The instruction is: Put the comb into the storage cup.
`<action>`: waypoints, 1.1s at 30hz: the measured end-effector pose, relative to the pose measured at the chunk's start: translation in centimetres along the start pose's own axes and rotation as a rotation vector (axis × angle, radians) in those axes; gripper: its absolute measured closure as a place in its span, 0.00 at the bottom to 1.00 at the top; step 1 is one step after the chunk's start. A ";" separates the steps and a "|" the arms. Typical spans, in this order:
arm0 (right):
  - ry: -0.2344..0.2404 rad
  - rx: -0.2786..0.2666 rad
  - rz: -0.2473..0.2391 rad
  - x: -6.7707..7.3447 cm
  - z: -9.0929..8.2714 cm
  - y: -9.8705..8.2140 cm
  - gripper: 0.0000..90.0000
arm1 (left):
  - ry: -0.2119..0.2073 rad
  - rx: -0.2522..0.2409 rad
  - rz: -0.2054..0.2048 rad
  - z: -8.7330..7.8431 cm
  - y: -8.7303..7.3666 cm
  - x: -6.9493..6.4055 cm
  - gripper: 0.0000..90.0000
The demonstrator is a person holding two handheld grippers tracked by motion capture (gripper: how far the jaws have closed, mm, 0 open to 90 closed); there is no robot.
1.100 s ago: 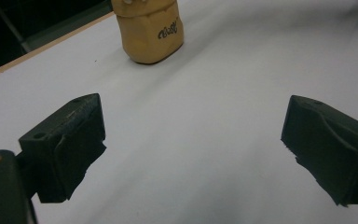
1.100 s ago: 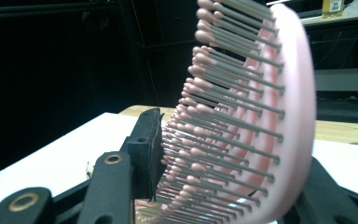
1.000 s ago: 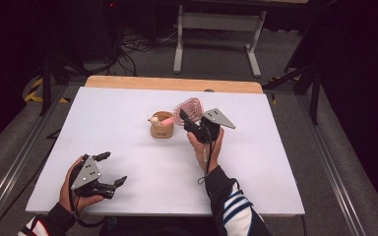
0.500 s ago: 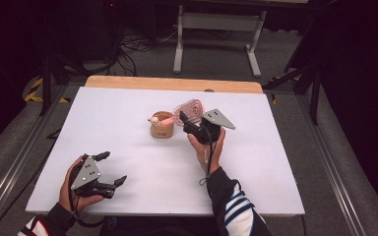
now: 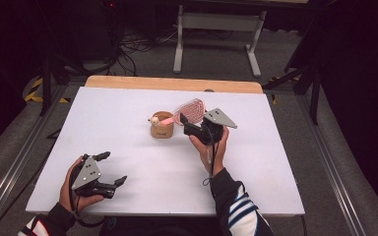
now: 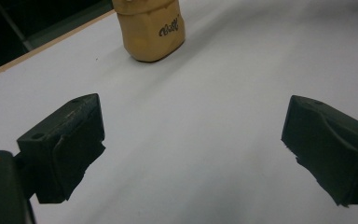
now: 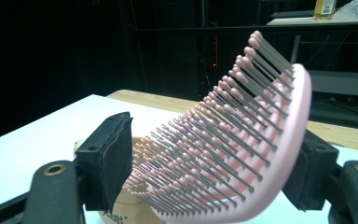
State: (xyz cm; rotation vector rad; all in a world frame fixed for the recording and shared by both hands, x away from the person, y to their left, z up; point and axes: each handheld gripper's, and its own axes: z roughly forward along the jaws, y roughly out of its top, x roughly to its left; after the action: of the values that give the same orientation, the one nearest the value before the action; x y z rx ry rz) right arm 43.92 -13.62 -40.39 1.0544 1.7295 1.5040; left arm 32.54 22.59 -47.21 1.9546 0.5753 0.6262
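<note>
- A pink hairbrush (image 5: 189,111) is seen near the middle of the white counter (image 5: 128,113), its handle end dropped into a small tan cup (image 5: 161,126).
- The brush's long axis is tilted: from the cup it rises up and away toward the far right of the counter in the high view, with the broad bristled head uppermost.
- In the right gripper view the head (image 7: 242,144) is seen slanting upward to the right, with the bristles turned toward the left pad and the smooth back turned toward the right pad.
- The right tongs (image 5: 197,129) are placed around the brush head; their jaws have just been opening, and a gap is seen between the left pad (image 7: 114,156) and the bristles, so the brush lies between them without being squeezed.
- The left tongs (image 5: 112,169) are held low near the front left of the counter, jaws spread wide with nothing between them.
- In the left gripper view the cup (image 6: 149,28) is seen well ahead of the left tongs.
</note>
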 end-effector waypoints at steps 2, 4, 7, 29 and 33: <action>-0.001 0.005 -0.005 -0.1 0.0 0.0 0.27 | -0.001 0.001 0.003 0.0 0.0 0.0 0.08; -0.018 0.008 -0.011 -0.2 -0.1 0.0 0.22 | -0.001 0.001 0.001 0.0 0.0 0.0 0.08; -0.016 0.012 -0.016 -0.2 -0.1 0.1 0.20 | -0.003 0.003 0.003 0.1 0.0 0.0 0.08; 0.005 0.075 -0.123 -0.2 -0.5 0.4 0.03 | -0.011 0.002 0.008 -0.1 0.0 -0.1 0.08; -0.012 0.068 -0.161 -0.2 -0.9 0.6 0.03 | -0.012 0.003 0.007 -0.1 0.0 -0.1 0.08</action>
State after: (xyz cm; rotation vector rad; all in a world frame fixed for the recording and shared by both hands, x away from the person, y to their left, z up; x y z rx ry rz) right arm 43.37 -14.19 -39.70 0.9314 1.8227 1.3455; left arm 32.44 22.60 -47.15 1.9624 0.5623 0.6179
